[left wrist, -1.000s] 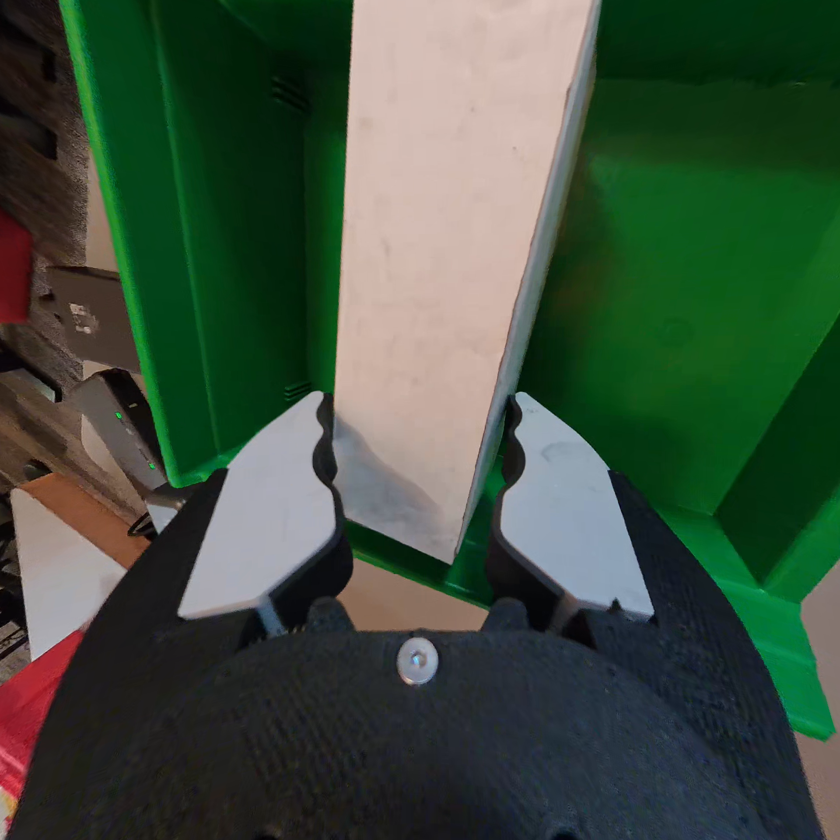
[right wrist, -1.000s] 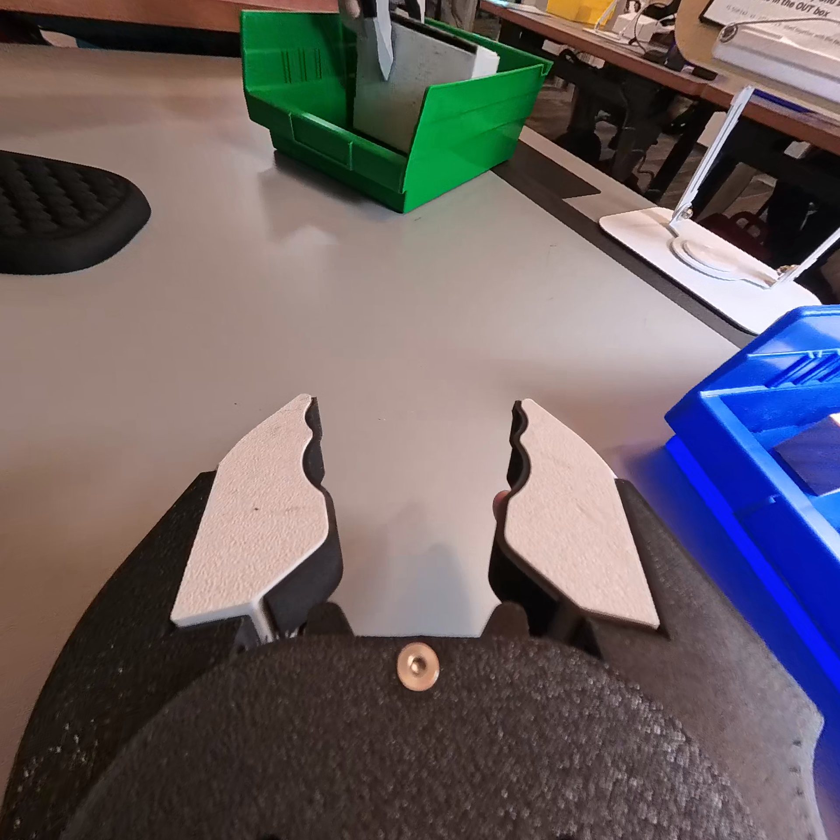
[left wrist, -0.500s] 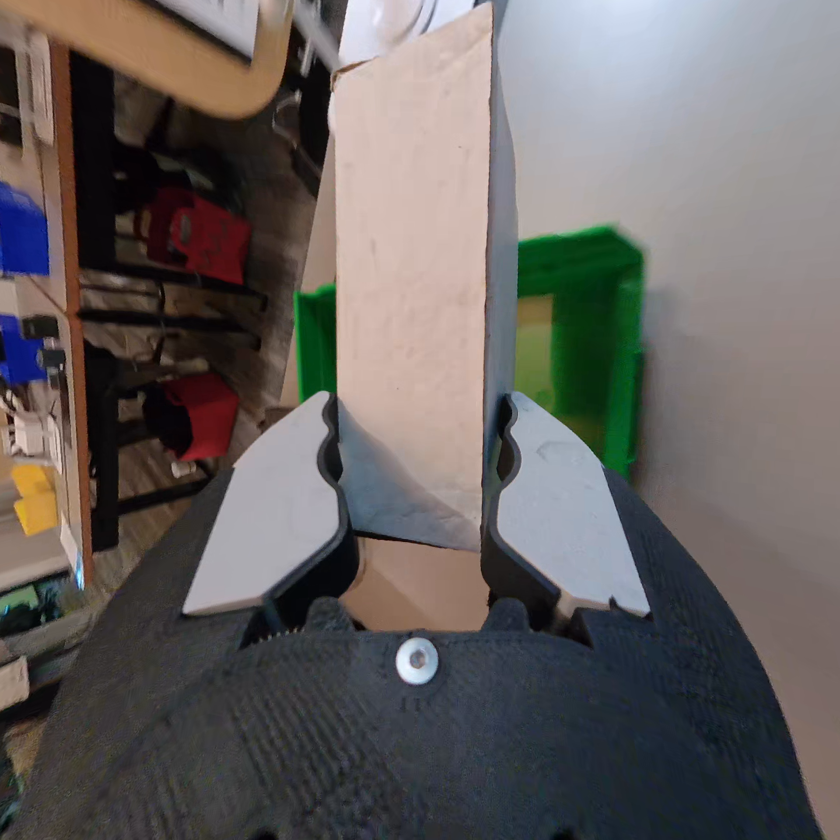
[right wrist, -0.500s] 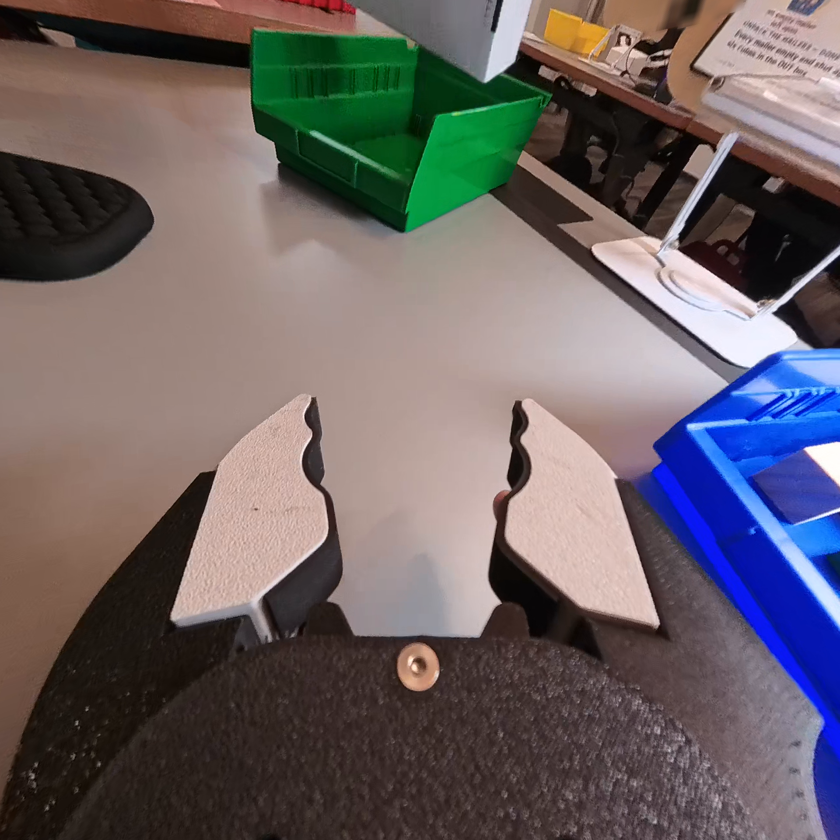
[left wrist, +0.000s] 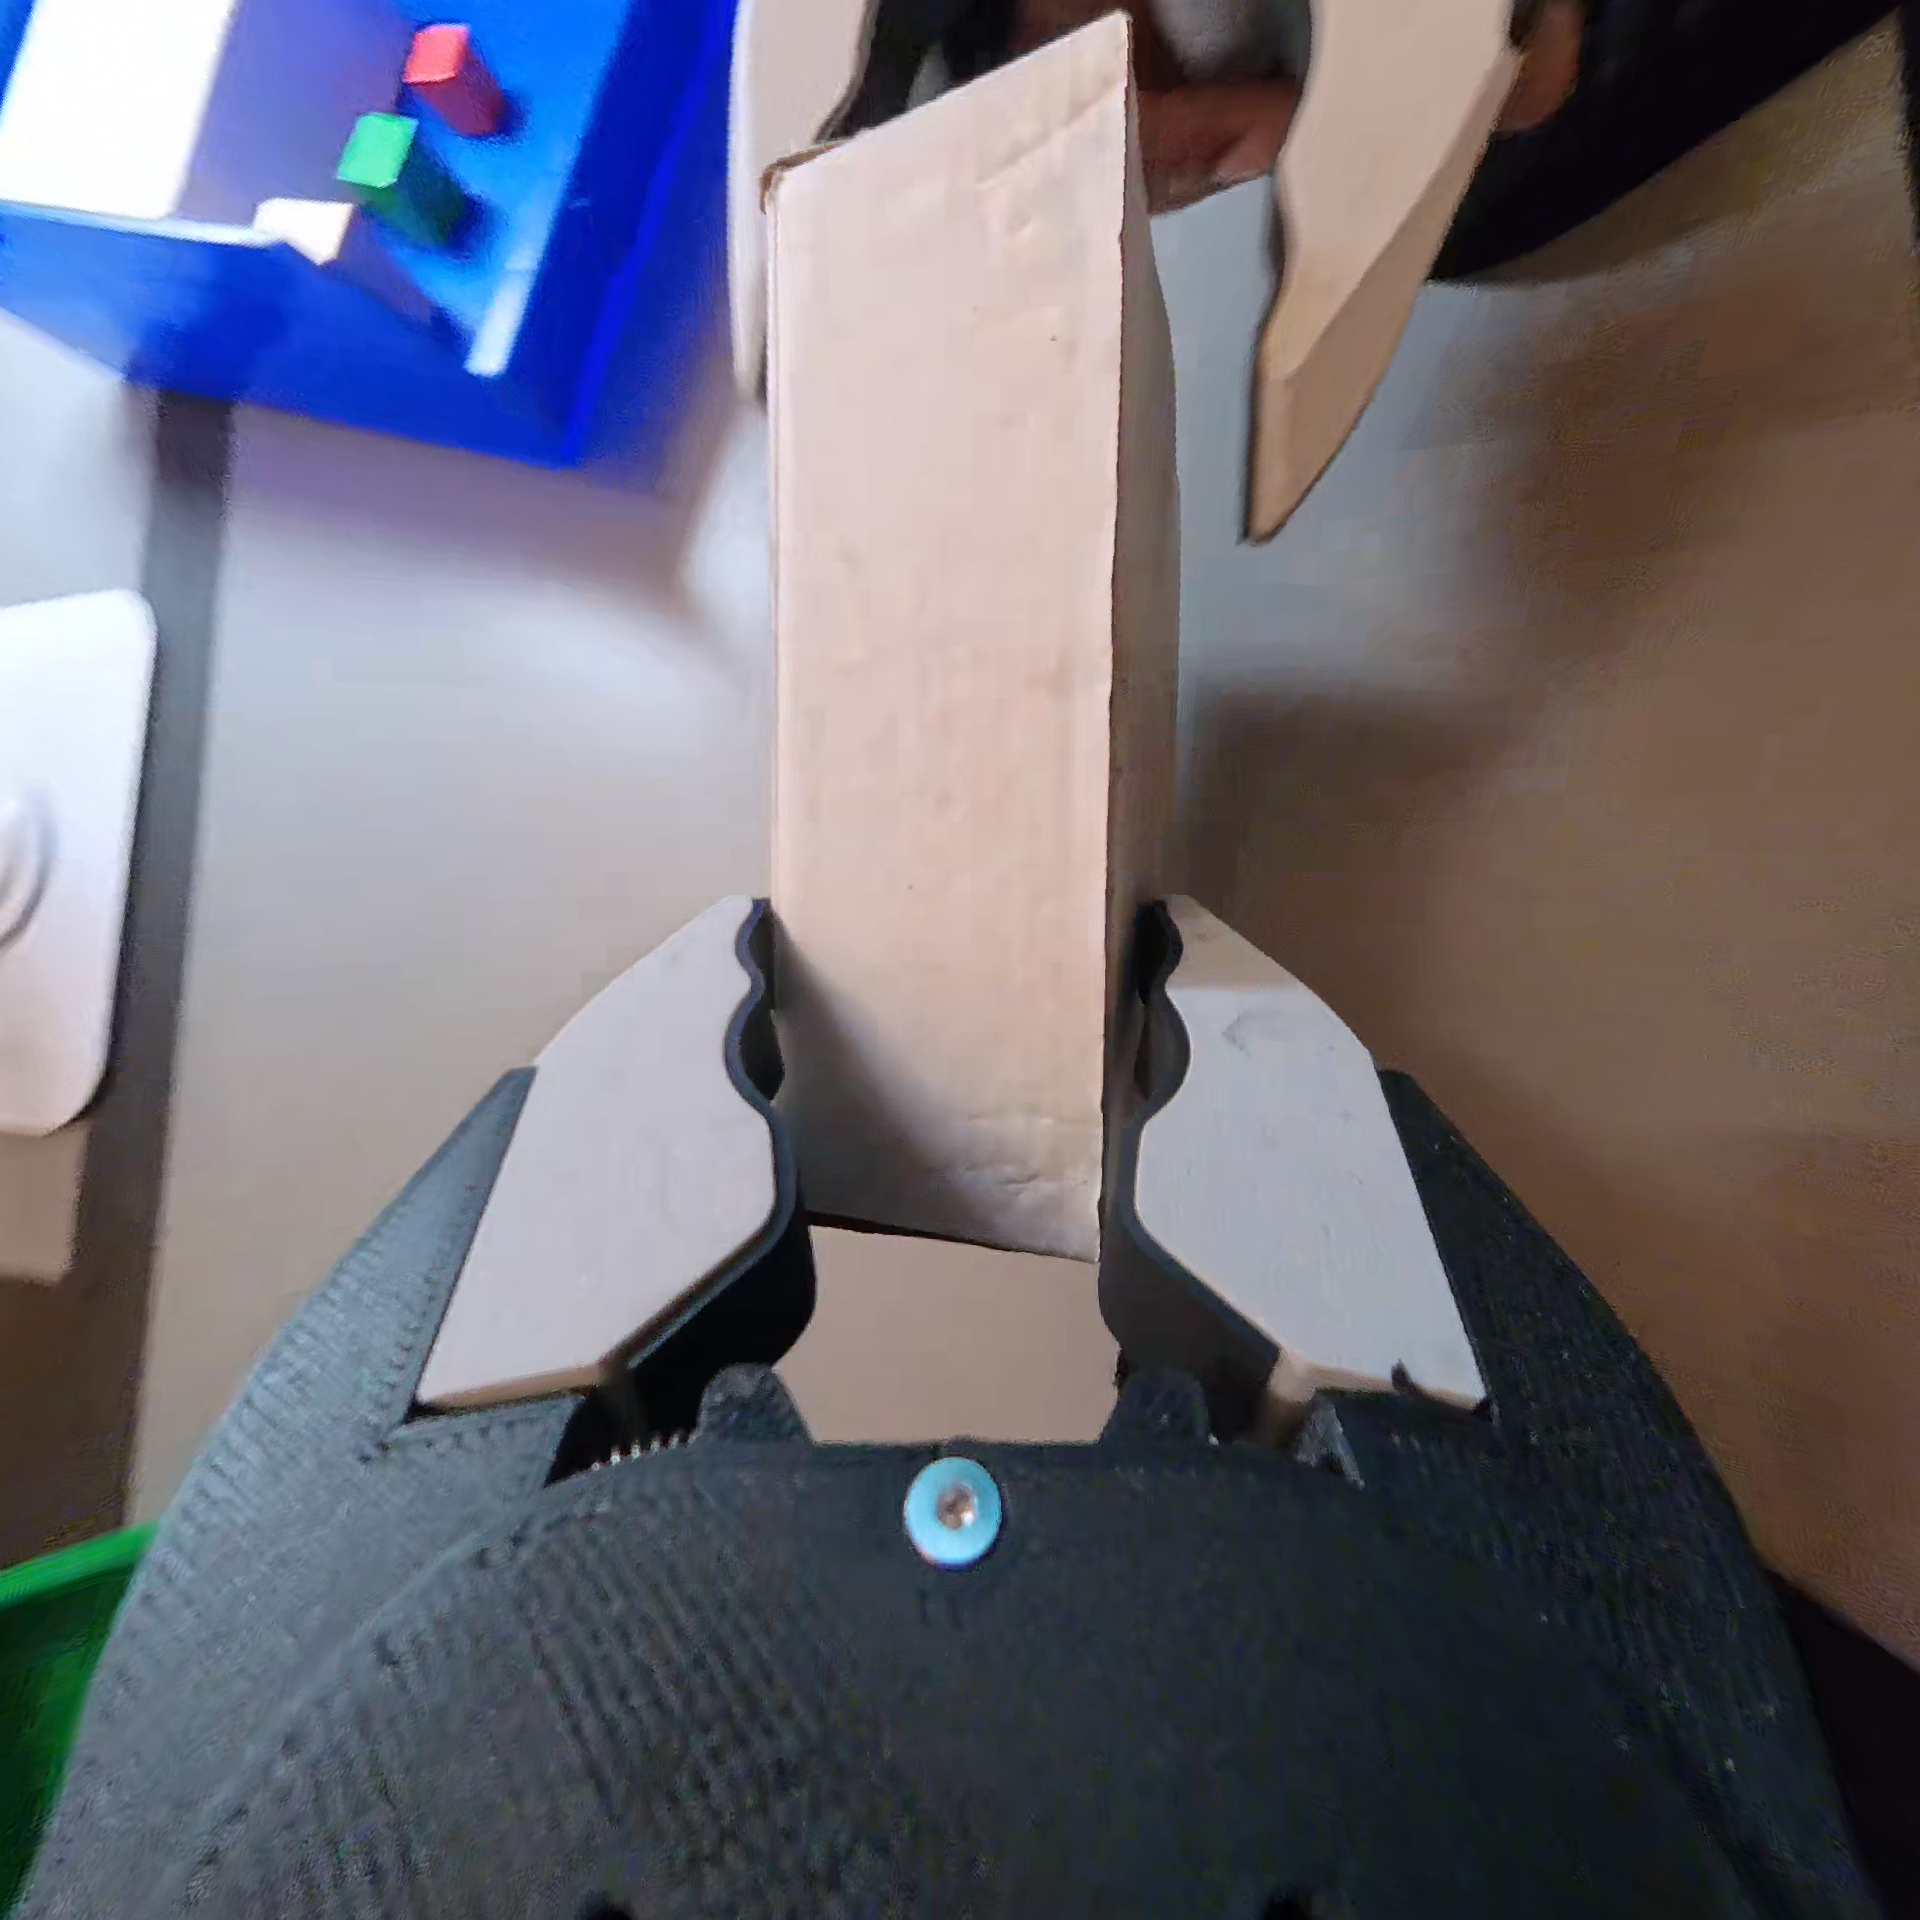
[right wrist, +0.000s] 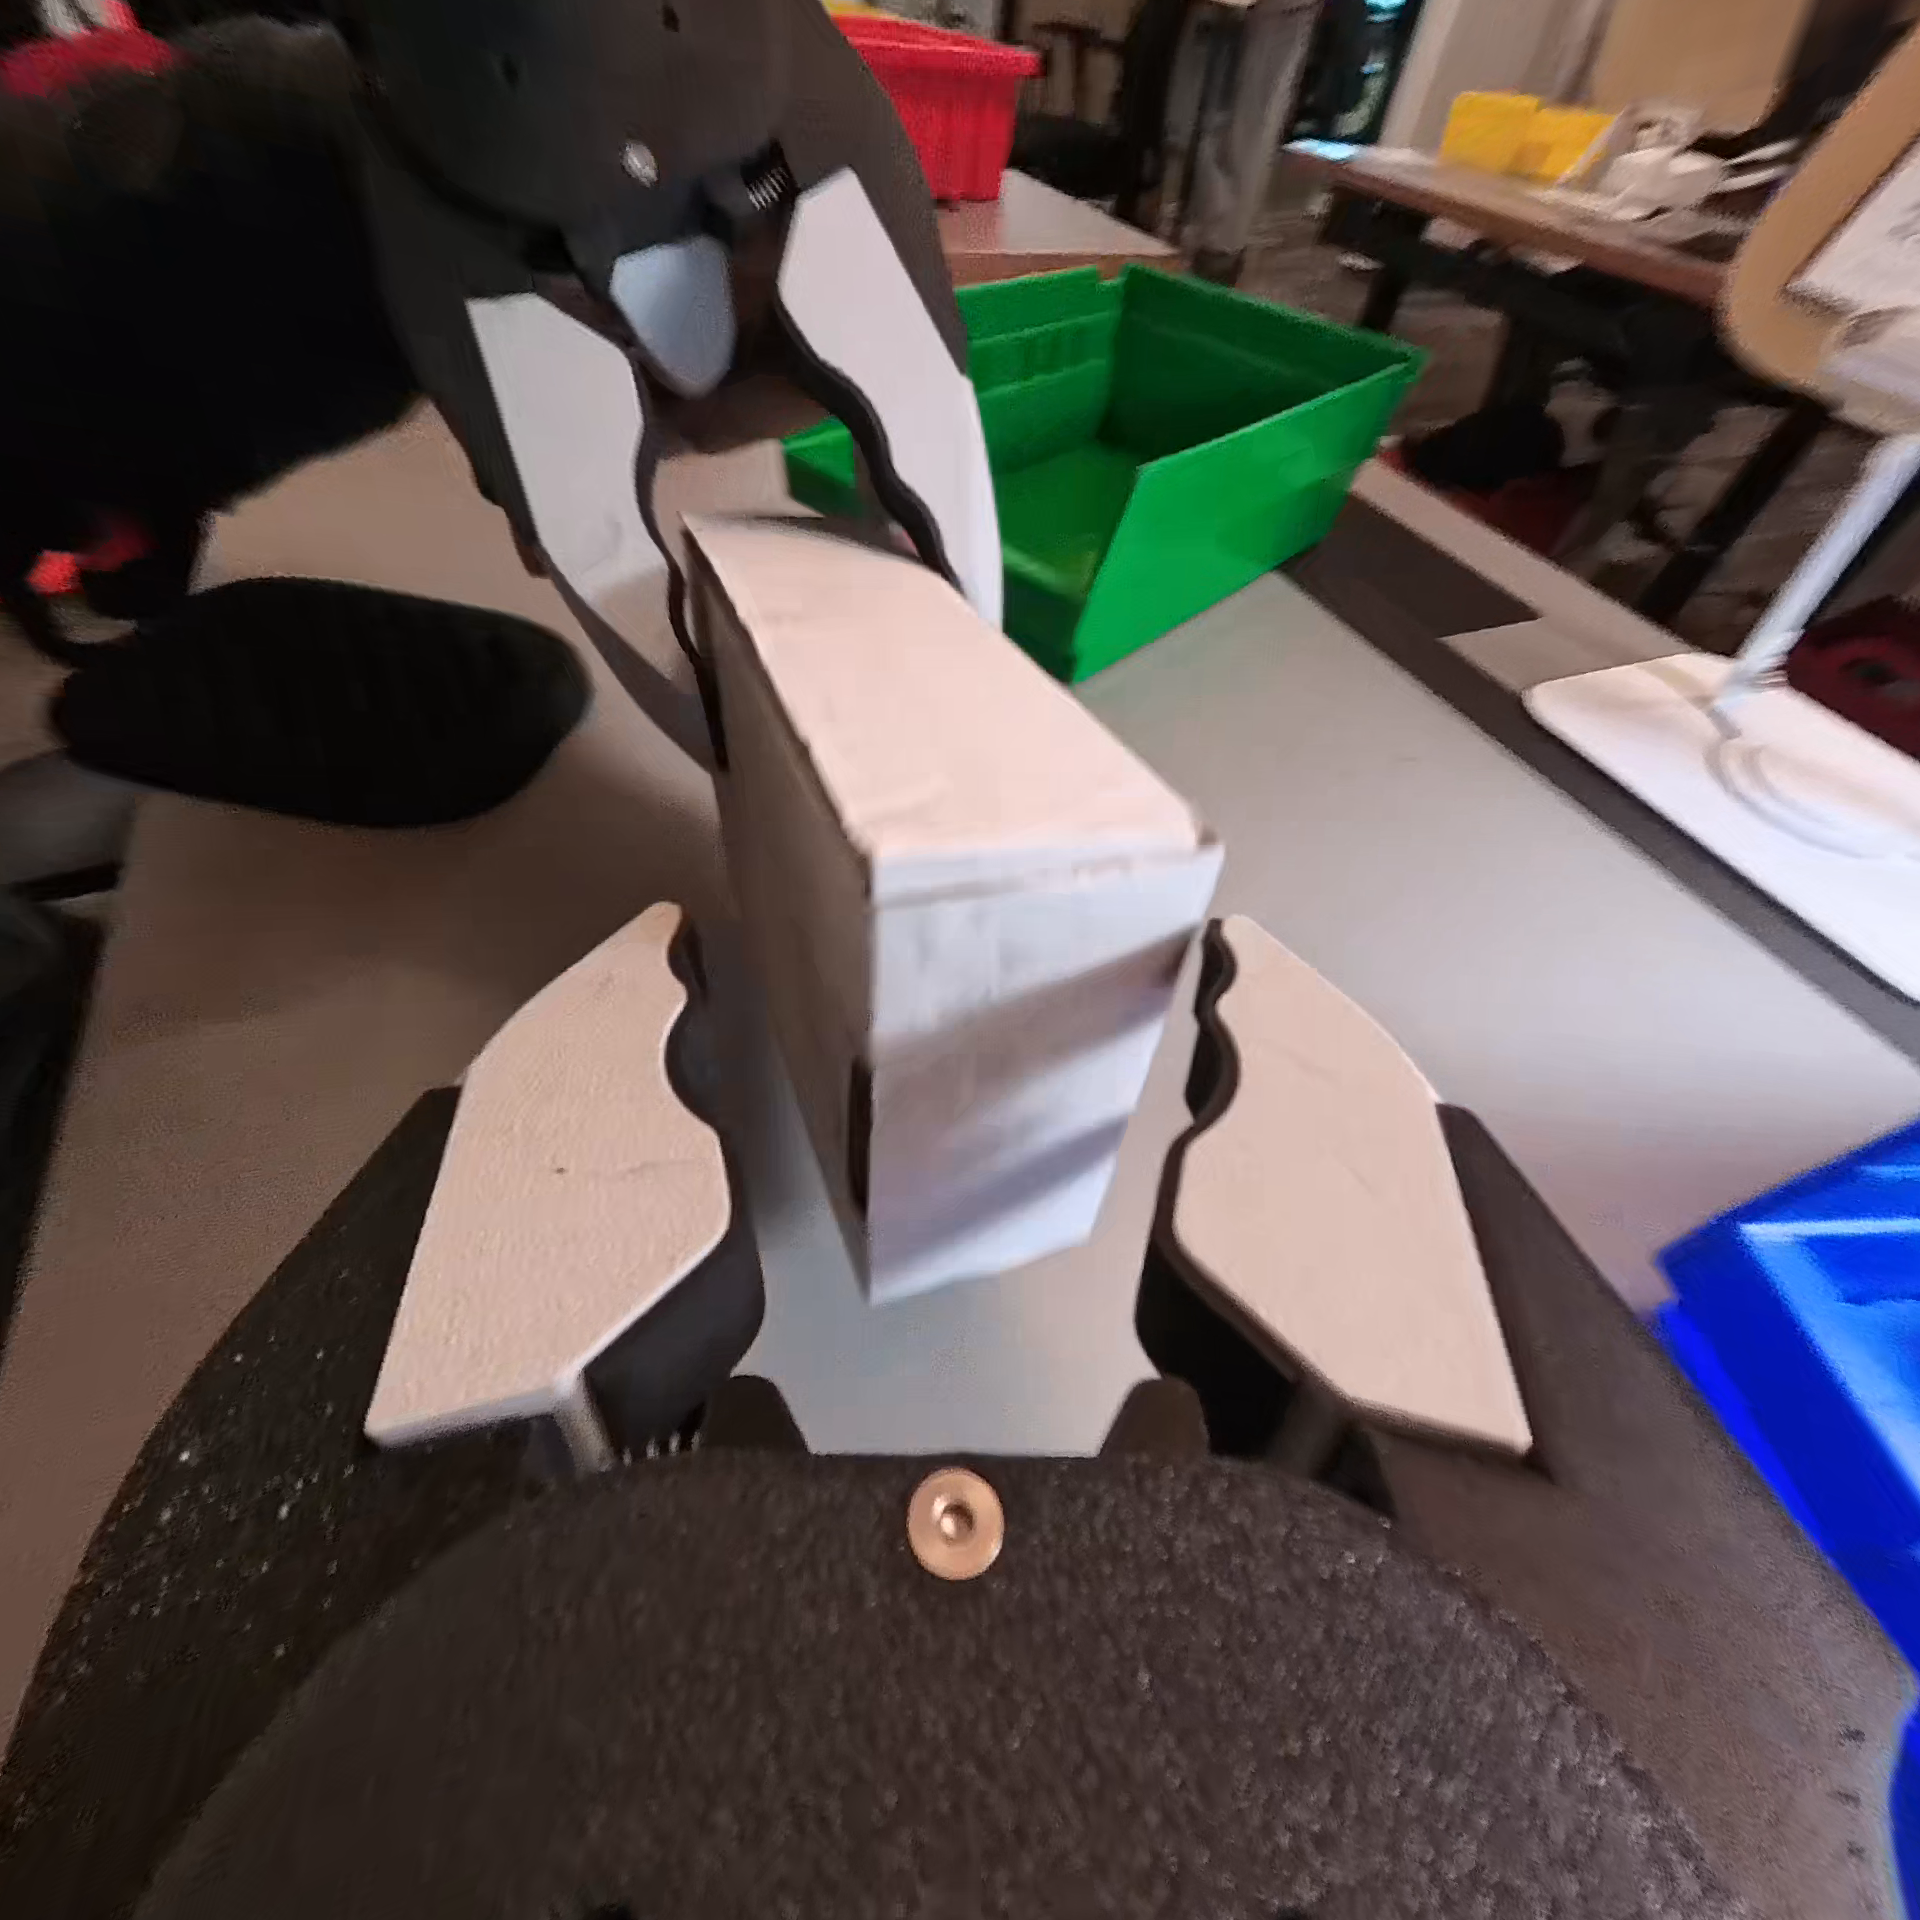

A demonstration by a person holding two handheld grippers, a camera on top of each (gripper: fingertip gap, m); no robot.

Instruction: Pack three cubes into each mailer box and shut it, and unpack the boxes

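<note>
While clamped, mailer box (left wrist: 945, 665) between left fingers (left wrist: 644, 1122)

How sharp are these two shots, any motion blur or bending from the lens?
Left wrist view: mailer box sharp, blue bin and its cubes smeared; wide-angle bending at edges. Right wrist view: box end and green bin soft, background blurred.

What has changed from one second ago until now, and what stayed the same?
The left gripper lifted the mailer box out of the green bin and carried it between the open jaws of the right gripper. Unchanged: left grip closed on the box, right jaws open.
</note>
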